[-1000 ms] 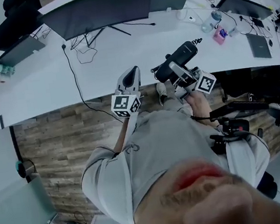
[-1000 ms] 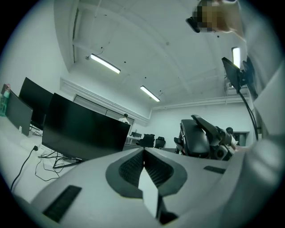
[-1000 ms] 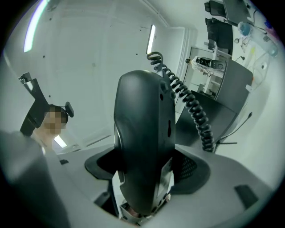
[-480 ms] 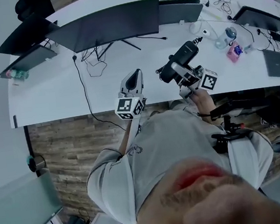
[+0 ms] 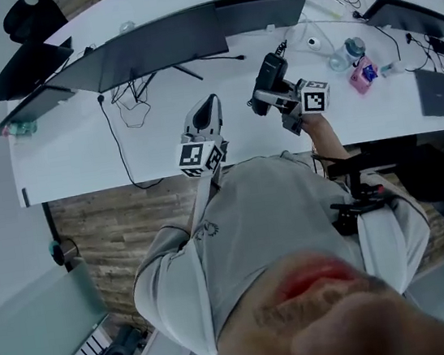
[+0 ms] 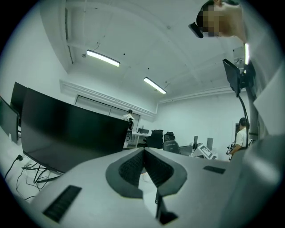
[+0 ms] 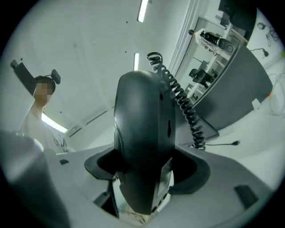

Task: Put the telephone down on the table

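My right gripper pinches the telephone over the table; my left gripper has its jaws pressed together.

telephone held in right gripper over table | left gripper positioned to its left | monitor stood behind both | bottle set to telephone's right
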A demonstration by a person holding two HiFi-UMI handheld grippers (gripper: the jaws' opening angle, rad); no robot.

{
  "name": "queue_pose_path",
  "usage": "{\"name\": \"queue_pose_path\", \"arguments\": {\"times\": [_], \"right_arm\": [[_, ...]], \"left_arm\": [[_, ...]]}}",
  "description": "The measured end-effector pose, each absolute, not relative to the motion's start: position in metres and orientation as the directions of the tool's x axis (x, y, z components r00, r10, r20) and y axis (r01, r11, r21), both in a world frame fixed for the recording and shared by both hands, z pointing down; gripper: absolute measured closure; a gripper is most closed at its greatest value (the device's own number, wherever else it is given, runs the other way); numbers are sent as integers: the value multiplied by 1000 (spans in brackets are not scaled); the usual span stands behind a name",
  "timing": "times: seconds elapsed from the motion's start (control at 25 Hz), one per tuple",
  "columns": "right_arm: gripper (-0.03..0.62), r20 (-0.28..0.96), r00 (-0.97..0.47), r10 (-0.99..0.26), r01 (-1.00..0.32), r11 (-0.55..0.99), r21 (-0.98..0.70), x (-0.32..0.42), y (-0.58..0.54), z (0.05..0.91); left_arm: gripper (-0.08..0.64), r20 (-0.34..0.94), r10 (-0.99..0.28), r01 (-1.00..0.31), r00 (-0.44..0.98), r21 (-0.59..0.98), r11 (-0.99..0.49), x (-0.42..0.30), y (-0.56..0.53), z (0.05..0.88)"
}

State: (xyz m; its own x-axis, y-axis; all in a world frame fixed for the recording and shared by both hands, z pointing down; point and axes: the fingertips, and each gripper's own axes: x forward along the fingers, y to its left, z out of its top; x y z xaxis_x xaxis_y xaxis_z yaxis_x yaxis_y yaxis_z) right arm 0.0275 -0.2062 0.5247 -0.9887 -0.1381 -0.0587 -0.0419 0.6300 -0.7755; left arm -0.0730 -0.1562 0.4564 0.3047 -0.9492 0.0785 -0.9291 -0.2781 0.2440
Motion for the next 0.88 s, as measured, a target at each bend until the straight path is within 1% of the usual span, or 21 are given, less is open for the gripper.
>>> {"name": "queue_pose_path", "arguments": {"times": [0.08, 0.2, 0.28, 0.52, 0.64, 0.8, 0.88], "right_arm": [[258, -12, -997, -77, -39, 623, -781, 32, -219, 557], [258, 73, -997, -14, -68, 591, -804, 44, -228, 609], [258, 109, -994, 27, -75, 565, -822, 51, -226, 640], [258, 81, -993, 90, -36, 419, -907, 54, -213, 717], [258, 168, -977, 131, -109, 372, -922, 58, -198, 758], [258, 298, -945, 131, -247, 308, -919, 69, -196, 807], [258, 342, -929, 139, -289, 305, -907, 68, -200, 820]], "left_arm": [[554, 86, -950, -930, 299, 250, -269, -65, -172, 458], [554, 112, -952, -929, 286, 275, -247, -52, -184, 462], [554, 120, -949, -926, 291, 283, -249, -45, -189, 463], [554, 128, -929, -913, 346, 273, -302, -40, -194, 465], [554, 123, -921, -904, 371, 274, -327, -48, -194, 464], [554, 123, -901, -887, 416, 272, -372, -52, -189, 468], [554, 118, -891, -879, 437, 263, -397, -55, -183, 467]]}}
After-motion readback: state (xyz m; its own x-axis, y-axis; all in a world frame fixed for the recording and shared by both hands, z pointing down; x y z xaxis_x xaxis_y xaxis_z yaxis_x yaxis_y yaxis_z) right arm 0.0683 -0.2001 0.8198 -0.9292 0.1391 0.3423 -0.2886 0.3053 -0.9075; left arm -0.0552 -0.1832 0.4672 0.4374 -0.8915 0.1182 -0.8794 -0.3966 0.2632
